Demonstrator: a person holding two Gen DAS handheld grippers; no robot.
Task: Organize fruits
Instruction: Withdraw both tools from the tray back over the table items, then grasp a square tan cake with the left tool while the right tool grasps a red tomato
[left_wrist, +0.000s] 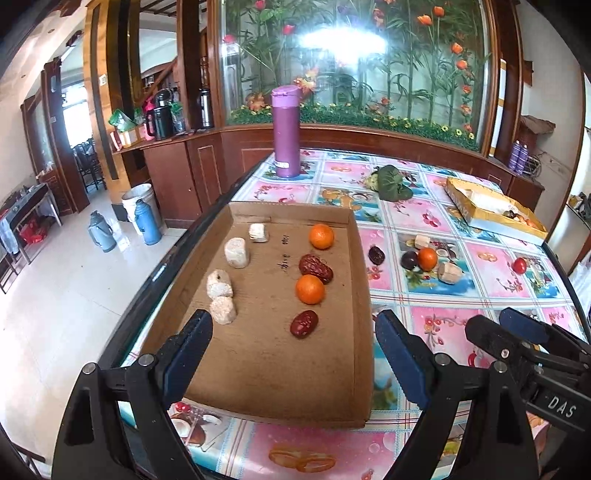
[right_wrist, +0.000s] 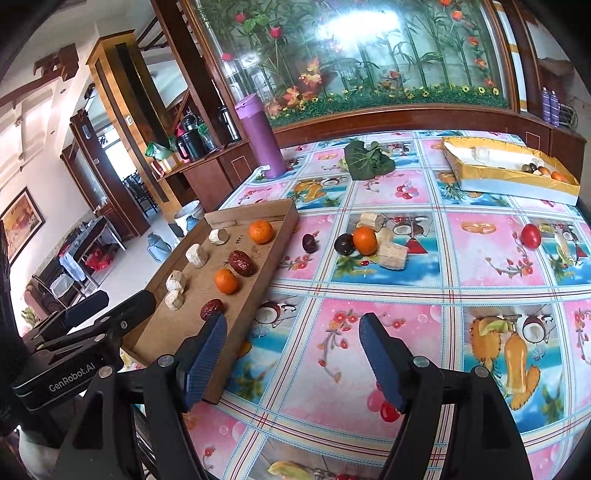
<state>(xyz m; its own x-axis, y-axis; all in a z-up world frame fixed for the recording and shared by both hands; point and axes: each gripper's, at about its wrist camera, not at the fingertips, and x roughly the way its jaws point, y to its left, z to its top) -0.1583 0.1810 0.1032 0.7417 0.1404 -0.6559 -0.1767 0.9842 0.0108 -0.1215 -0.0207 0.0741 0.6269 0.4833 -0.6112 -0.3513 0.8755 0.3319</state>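
Fruits sit partly sorted in a cardboard tray on the counter.
Both grippers spread their fingers wide and hold nothing: the left gripper hovers over the tray, a red date just beyond its fingers. Ahead of the right gripper, well apart, lie a loose orange and tomato.

My left black two-finger gripper with blue pads hangs above the near end of the shallow cardboard tray, jaws spread wide, nothing between them. My matching right gripper sits just right of that tray, likewise agape and unladen.
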